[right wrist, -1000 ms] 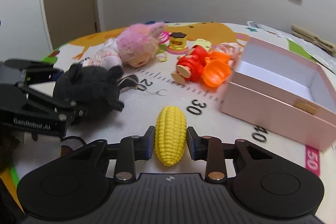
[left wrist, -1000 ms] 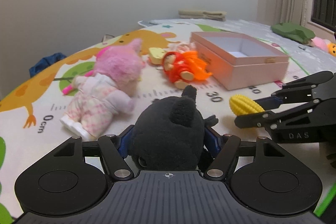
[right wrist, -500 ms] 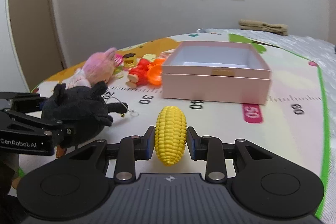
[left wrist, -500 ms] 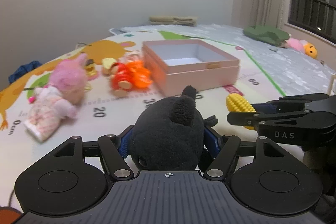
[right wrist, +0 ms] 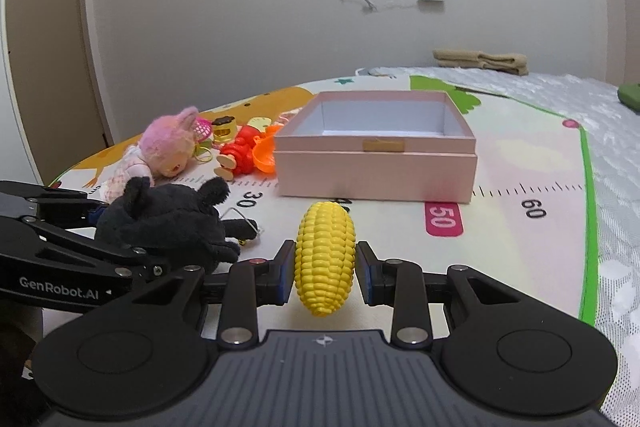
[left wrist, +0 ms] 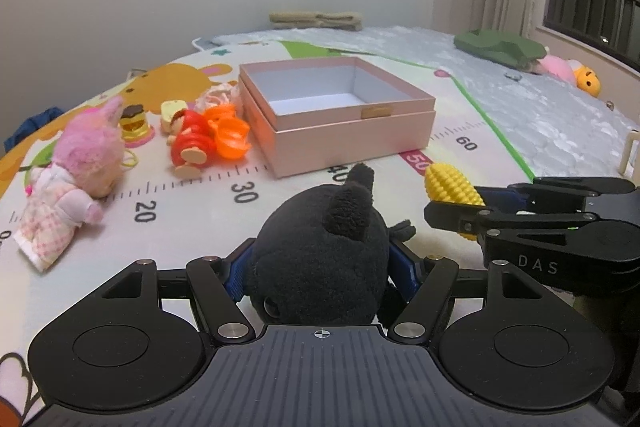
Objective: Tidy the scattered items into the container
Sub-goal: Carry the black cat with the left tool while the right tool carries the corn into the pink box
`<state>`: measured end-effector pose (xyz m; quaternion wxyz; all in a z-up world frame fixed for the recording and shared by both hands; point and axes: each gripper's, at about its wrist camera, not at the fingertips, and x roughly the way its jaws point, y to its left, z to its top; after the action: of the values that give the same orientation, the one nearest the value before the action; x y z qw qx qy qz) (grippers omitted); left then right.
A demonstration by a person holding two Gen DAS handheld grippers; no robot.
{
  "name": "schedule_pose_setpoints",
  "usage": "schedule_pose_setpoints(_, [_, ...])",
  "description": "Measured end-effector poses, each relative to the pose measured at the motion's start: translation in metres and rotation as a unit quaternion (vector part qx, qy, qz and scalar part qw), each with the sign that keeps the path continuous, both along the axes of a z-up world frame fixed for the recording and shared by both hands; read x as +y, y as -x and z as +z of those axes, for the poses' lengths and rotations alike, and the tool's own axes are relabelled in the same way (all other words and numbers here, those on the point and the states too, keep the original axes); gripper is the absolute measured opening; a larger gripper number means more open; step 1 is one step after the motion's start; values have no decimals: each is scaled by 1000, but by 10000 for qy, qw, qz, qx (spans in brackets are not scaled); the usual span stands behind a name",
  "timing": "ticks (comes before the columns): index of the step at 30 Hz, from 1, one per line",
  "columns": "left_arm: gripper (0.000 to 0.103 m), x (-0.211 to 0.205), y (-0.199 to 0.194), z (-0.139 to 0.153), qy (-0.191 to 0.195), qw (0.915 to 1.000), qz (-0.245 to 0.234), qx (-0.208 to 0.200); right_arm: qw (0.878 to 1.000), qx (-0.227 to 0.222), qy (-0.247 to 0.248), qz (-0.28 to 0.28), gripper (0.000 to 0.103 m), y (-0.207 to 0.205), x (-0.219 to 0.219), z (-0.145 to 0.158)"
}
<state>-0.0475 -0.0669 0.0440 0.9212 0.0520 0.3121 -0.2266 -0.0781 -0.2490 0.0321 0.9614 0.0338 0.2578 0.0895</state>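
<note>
Left wrist view is showing the left gripper (left wrist: 320, 267), jaws clenching a black plush toy (left wrist: 324, 255); the right gripper (right wrist: 325, 267) is grasping a yellow plastic corn cob (right wrist: 325, 259), both before the open pink cardboard box (right wrist: 376, 163).

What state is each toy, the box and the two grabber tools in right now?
Left gripper: shut on the black plush toy.
Black plush toy: held, off the mat.
Right gripper: shut on the toy corn.
Toy corn: held, pointing forward.
Pink box: open, empty.
Pink-haired doll: lying on the mat.
Red and orange doll: lying beside the box.
Play mat: spread flat.
</note>
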Motion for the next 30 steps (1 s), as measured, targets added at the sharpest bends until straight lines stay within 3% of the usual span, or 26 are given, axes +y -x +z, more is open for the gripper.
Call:
schedule_pose_setpoints(8, [73,-3,-14,11,67,10000,-53,8,9998,59,-34,-202,31,-2,-10,-4])
schedule_pose_setpoints(14, [73,-11,-30,42,192,9982,-363,-432,9995,23,-221,-221,31,-2,-18,-1])
schedule_pose_setpoints(19, [73,-24,-63,70,232,9940,-683,-823,9984,-189,-413,-326,31,-5,-36,29])
schedule_pose_setpoints(23, [73,-33,-94,78,253,9904,-699,-1169,9983,-397,-310,-289,31,-38,-48,71])
schedule_pose_setpoints(27, [73,-43,-140,75,426,9911,-591,-1117,9957,-872,40,-312,31,-86,-50,107])
schedule_pose_setpoints(30, [79,-52,-168,68,389,9911,-678,-1079,9963,-786,-165,-305,32,-133,-58,114])
